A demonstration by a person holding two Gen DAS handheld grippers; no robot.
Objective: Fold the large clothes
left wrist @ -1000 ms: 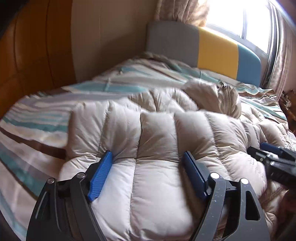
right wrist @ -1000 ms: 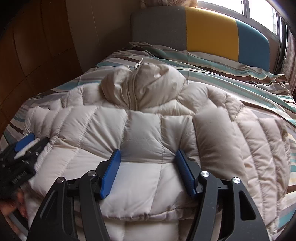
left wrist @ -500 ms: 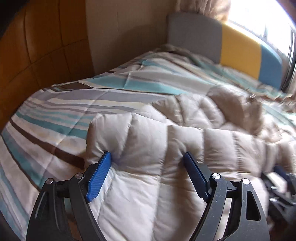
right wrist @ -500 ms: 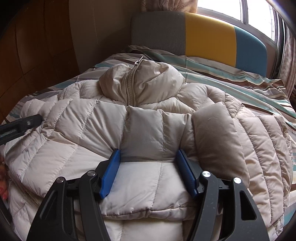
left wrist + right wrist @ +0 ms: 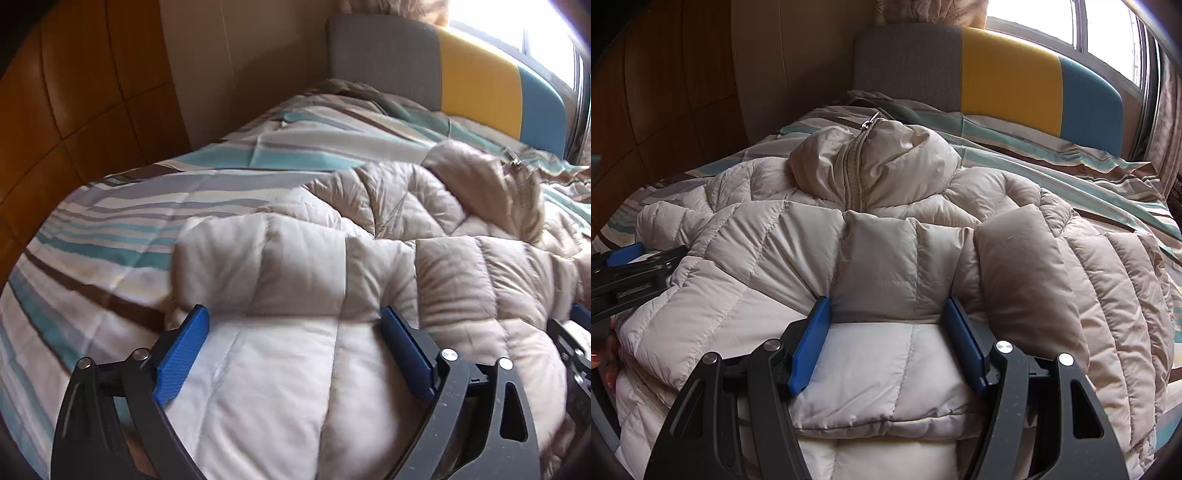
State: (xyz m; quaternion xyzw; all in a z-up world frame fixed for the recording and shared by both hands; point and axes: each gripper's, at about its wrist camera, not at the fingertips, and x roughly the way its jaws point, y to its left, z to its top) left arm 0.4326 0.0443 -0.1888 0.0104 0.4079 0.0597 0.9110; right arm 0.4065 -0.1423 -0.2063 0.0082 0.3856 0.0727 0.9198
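No lettering is legible on the puffy beige quilted down jacket (image 5: 886,236) spread across the striped teal, brown and cream bedspread (image 5: 122,229), where the left claw (image 5: 291,321) and right claw (image 5: 884,310) each sit splayed apart over its padded hem, whose near edge is cut off below.

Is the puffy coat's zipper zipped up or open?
Zipped up. On the puffy coat, the zipper runs closed up the collar to its pull at the top.
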